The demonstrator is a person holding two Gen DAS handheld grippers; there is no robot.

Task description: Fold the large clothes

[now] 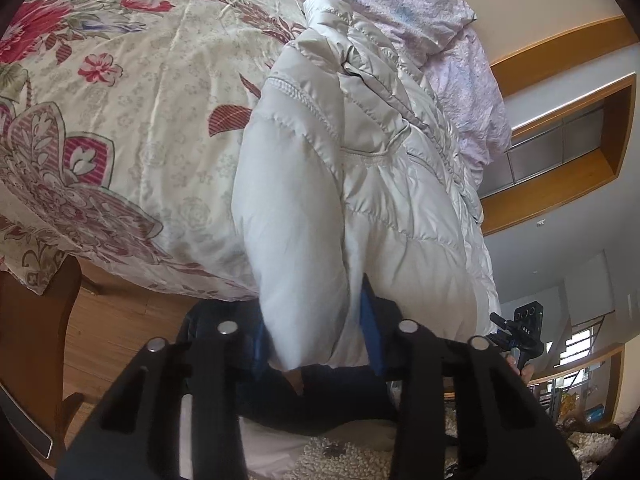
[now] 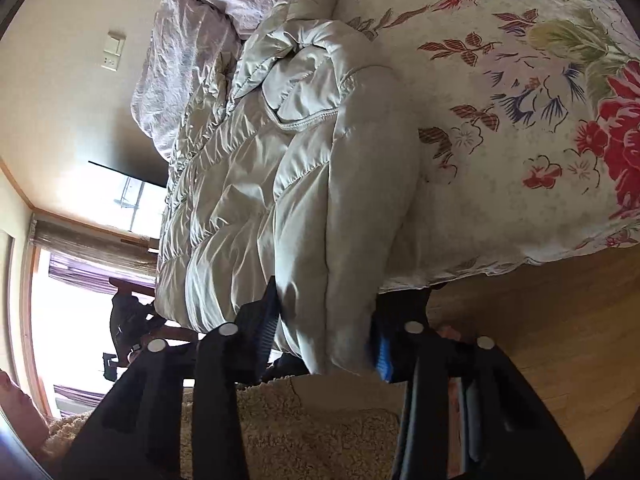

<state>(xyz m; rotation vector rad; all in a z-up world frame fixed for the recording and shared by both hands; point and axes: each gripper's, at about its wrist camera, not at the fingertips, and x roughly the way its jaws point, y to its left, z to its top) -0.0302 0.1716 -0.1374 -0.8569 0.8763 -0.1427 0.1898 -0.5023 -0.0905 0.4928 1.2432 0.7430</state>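
Gripping the white puffer jacket point(image 1: 360, 184) at its near hem with both tools, we note the garment lying lengthwise on the bed, over a floral bedspread point(image 1: 132, 120), its lower end hanging off the mattress edge toward us.

Left gripper point(image 1: 316, 336): jaws drawn in on a thick padded fold of the jacket. We see the blue pads point(image 1: 370, 320) pressed against the fabric on either side, cloth bulging out between the black fingers. Clamped on the jacket.

Right gripper point(image 2: 326, 340): same picture. Blue ribbed pads point(image 2: 384, 354) bear on a bunched section of the hem, padding squeezed between them. Clamped on the jacket.

Jacket details: quilted, shiny, off-white; a sleeve or side panel folded over along the edge nearest the flowered cover; collar end crumpled toward the far side of the bed. A pale lilac quilt point(image 1: 452, 40) lies beyond and beside it, touching its far edge.

Surroundings: wood floor point(image 2: 560, 320) under the bed edge; a shaggy cream rug point(image 2: 304, 432) below the right tool. In the left view we catch the other handheld tool at the right margin, near the jacket's hem corner. A bright window point(image 2: 80, 320) shows in the right view.
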